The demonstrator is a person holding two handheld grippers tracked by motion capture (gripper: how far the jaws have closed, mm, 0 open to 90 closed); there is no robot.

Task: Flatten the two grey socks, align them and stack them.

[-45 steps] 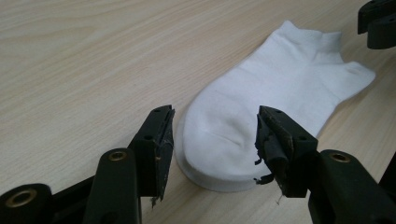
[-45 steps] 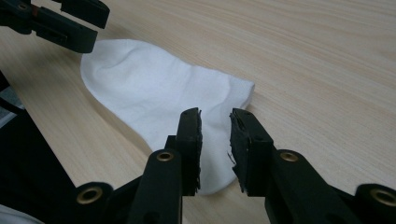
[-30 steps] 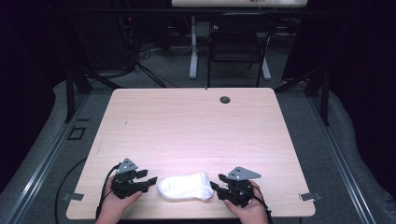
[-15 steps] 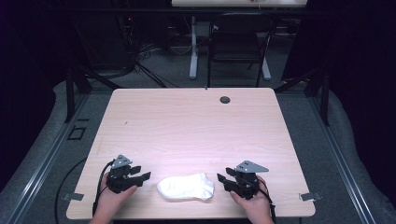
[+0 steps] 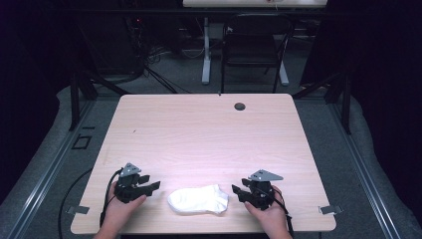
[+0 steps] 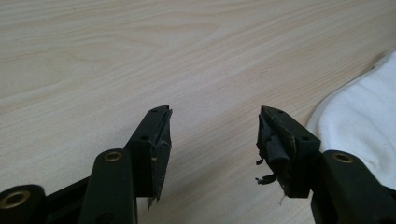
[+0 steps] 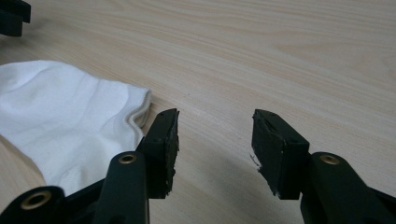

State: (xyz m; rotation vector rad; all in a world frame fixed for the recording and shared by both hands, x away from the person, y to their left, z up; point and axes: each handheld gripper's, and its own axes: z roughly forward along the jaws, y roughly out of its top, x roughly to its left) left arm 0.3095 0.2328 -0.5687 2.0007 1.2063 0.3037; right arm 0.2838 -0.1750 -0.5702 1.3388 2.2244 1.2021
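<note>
A white ankle sock [image 5: 198, 199] lies flat near the front edge of the wooden table [image 5: 209, 134]. My left gripper [image 5: 152, 185] rests just left of the sock, open, with a small gap between its tips and the toe end. In the left gripper view the gripper [image 6: 212, 135] has only bare wood between its jaws, and the sock [image 6: 364, 121] is off to the right. My right gripper [image 5: 237, 191] sits just right of the sock's cuff. Its jaws have just been opening, and the gripper [image 7: 215, 135] holds nothing, with the sock [image 7: 70, 116] beside its left jaw.
A dark round grommet [image 5: 240, 106] sits at the table's far edge. Behind the table are a chair [image 5: 254, 50], desk legs and cables on the floor. Metal clips [image 5: 328, 209] stick out at the front corners. The left gripper's tip [image 7: 14, 16] shows far off in the right gripper view.
Both grippers have drawn back a little from the sock's ends, the left to the left and the right to the right. The right jaws stand wider. The sock has not moved.
</note>
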